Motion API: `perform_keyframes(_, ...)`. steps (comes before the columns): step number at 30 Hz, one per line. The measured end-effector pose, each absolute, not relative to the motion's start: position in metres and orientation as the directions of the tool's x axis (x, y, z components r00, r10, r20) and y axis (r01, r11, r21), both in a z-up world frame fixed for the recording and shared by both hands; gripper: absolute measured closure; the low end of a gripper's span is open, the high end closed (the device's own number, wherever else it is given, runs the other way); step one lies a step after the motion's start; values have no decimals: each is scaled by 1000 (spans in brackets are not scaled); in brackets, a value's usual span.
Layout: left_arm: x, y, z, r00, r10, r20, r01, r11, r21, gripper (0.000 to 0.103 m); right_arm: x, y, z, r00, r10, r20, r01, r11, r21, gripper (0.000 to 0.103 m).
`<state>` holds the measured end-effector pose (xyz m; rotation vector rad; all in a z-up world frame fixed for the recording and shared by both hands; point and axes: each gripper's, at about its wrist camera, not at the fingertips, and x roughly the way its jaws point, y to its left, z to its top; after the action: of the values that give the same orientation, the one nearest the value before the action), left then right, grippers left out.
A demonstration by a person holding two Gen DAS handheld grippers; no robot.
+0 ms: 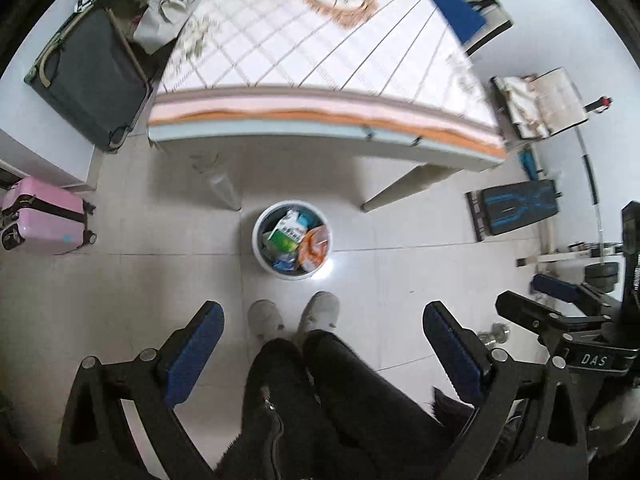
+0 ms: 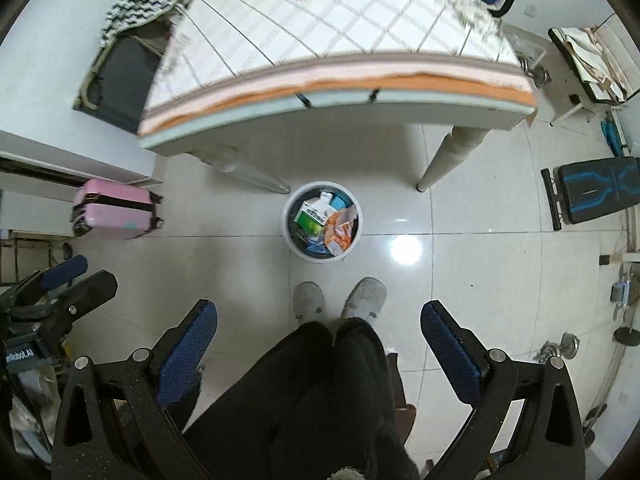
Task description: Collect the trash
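A white round trash bin (image 1: pixel 260 256) stands on the tiled floor in front of the table; it also shows in the right wrist view (image 2: pixel 289 236). It holds a green-and-white carton (image 1: pixel 287 234), an orange wrapper (image 1: pixel 316 250) and other packaging. My left gripper (image 1: pixel 323 314) is open and empty, held high above the floor, over the person's legs and shoes. My right gripper (image 2: pixel 319 312) is open and empty too, at a similar height. Each gripper shows at the edge of the other's view.
A table with a checked cloth (image 1: pixel 304 52) stands behind the bin. A pink suitcase (image 1: pixel 44 216) and a dark suitcase (image 1: pixel 88 76) are at the left. A black-and-blue bench (image 1: pixel 516 208), dumbbells and a blue chair (image 1: pixel 452 4) are at the right.
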<state>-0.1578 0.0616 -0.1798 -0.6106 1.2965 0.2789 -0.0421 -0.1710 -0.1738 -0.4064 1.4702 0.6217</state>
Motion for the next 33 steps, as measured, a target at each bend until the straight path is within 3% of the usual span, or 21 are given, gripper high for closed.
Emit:
perform_keyframes(5, -169, 58, -139, 343, -158, -926, -506, 799, -324, 1, -56, -185, -112, 2, 205, -979, -615, 772, 160, 0)
perform_keyframes(14, -186, 52, -83, 444, -164, -881, -480, 786, -389, 1, -81, -193, -51, -9, 293, -956, -621, 747, 235, 0)
perform_keyframes(33, -200, 46, -57, 496, -144, -856, -452, 799, -396, 1, -97, -186, -26, -43, 353, -935, -637, 711, 298, 0)
